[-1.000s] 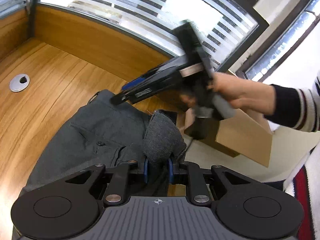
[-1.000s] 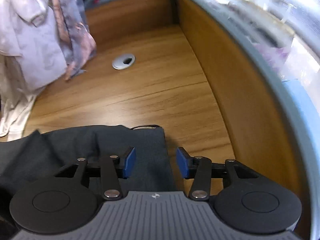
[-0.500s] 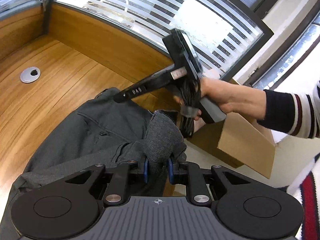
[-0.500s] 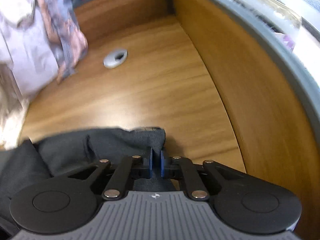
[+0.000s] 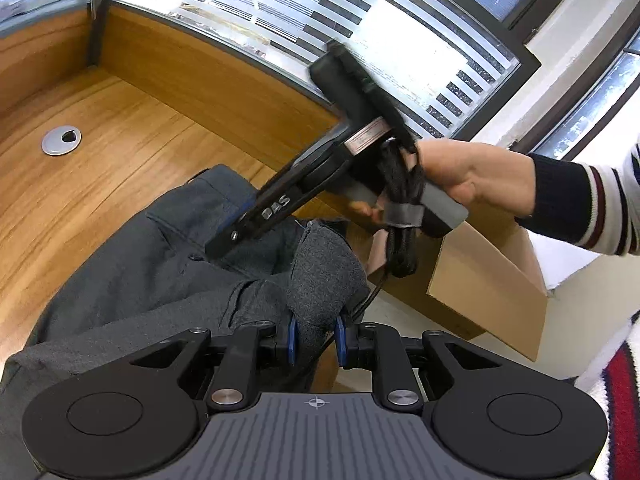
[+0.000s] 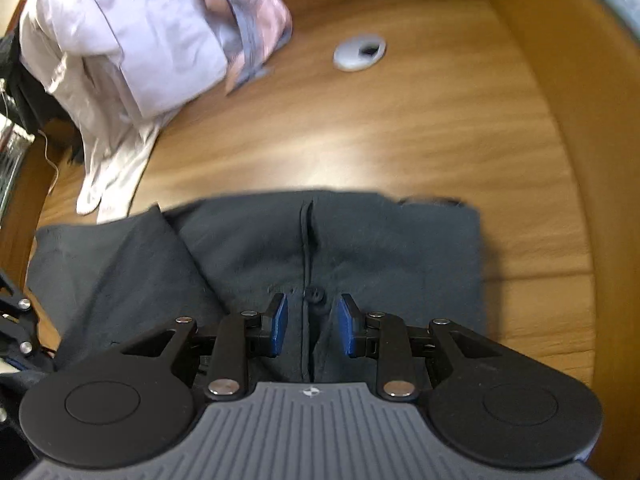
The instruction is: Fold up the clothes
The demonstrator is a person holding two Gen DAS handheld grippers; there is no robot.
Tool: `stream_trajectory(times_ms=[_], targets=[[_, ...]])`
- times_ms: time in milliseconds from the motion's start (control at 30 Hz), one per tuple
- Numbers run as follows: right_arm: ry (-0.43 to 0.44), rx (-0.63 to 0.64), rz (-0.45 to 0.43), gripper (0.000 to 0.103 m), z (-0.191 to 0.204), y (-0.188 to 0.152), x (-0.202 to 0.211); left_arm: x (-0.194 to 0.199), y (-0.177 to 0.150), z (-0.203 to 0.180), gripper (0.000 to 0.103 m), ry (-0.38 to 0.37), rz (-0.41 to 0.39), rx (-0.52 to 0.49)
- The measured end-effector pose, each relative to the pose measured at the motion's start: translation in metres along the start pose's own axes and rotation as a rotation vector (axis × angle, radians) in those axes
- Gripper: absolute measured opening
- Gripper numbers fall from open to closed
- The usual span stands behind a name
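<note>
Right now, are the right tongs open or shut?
Open: the right tongs show a clear gap between the blue pads, over the grey trousers.

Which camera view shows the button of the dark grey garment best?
The right wrist view: the button sits centred between the open jaws. The left wrist view shows it small, beside the right gripper.

There were two tools (image 5: 314, 340) (image 6: 310, 326), one grey garment (image 6: 384, 248), one pile of pale clothes (image 6: 152, 40), one grommet (image 6: 359, 52), one box (image 5: 492, 280) and one table (image 6: 400, 140).
</note>
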State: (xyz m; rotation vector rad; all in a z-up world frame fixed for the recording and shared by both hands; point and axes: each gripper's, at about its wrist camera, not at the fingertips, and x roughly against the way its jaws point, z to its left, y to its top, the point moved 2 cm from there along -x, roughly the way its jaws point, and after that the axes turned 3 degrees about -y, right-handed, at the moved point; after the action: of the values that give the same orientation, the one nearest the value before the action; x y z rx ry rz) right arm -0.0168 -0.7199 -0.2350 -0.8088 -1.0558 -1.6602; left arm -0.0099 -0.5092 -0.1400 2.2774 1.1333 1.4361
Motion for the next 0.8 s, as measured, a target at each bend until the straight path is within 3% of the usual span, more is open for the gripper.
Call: stream_trajectory(times_ms=[267, 367, 633, 667, 800], targets=[[0.13, -0.084, 0.126, 0.031, -0.006, -0.002, -0.031, -0.001, -0.008, -0.001, 0.021, 0.02, -0.031, 0.031], [0.136, -0.052, 0.093, 0.022, 0.0, -0.002, -0.027, -0.003, -0.011, -0.002, 0.021, 0.029, -0.037, 0.043], [0.134, 0.045, -0.023, 0.012, 0.018, -0.002, -0.009, -0.004, -0.014, -0.002, 0.021, 0.037, -0.06, 0.062], [0.13, 0.06, -0.045, 0.012, 0.021, -0.002, -0.005, -0.004, -0.014, -0.002, 0.021, 0.037, -0.06, 0.059], [-0.096, 0.085, -0.053, 0.011, 0.018, -0.005, -0.005, -0.006, -0.011, -0.002, 0.021, 0.041, -0.057, 0.042]])
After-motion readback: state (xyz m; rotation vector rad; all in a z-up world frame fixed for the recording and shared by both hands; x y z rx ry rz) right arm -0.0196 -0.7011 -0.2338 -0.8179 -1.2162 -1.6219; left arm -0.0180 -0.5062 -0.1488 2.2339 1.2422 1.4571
